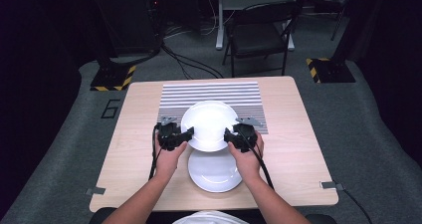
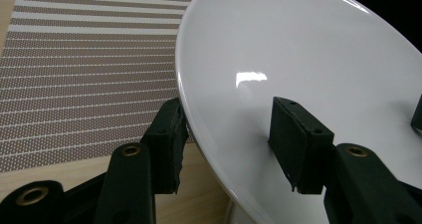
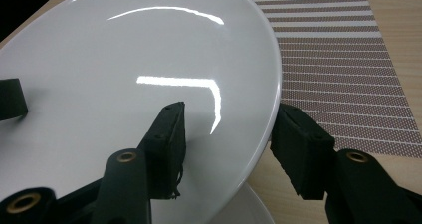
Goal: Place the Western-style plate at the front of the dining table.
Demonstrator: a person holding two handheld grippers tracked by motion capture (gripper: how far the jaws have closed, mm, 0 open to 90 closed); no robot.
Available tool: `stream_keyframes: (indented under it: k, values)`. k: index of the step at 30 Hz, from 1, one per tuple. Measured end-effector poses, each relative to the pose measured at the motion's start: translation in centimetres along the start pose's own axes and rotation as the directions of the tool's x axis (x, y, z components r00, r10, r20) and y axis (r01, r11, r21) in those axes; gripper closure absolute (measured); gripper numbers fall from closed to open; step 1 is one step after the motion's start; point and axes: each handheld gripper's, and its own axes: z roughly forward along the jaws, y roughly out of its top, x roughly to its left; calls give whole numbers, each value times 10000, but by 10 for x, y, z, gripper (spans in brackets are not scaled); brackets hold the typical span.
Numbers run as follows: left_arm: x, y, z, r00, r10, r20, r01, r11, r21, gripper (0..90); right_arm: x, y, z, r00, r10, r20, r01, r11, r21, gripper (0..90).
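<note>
I grip a white plate (image 1: 210, 124) by its two sides, raised and tilted over the table (image 1: 298, 149). My left gripper (image 1: 185, 134) is shut on its left rim, one pad beneath the edge and one on the upper face. In the left gripper view the plate (image 2: 298, 50) runs between the left gripper's (image 2: 229, 114) pads. My right gripper (image 1: 230, 136) is shut on the right rim in the same way. The right gripper view has the plate (image 3: 124, 50) clamped in the right gripper (image 3: 229, 112). A second white plate (image 1: 215, 171) lies flat on the table just below, toward the person.
A striped placemat (image 1: 209, 92) lies on the wooden table behind the plates. Beyond the table's far edge stand a folding chair (image 1: 259, 32) and two black bases with yellow-striped corners (image 1: 113, 78). Cables trail from both grippers toward the near edge.
</note>
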Motion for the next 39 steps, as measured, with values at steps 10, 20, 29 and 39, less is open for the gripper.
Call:
stream_keyframes:
  k: [10,20,29,39]
  values:
    - [3,5,3,10000,-51,-53,51,10000,-20,494,1,3,3,10000,15,-39,-15,10000,19,473]
    - [7,12,7,10000,14,12,-14,10000,49,493,2,11,7,9999,-151,33,151,9999,3,481]
    - [13,23,11,10000,-9,-7,9,10000,24,498,2,20,14,9998,-205,-74,205,9998,-36,482]
    - [17,31,18,10000,-51,24,50,9999,113,502,1,29,22,9998,-114,-158,115,9999,53,484]
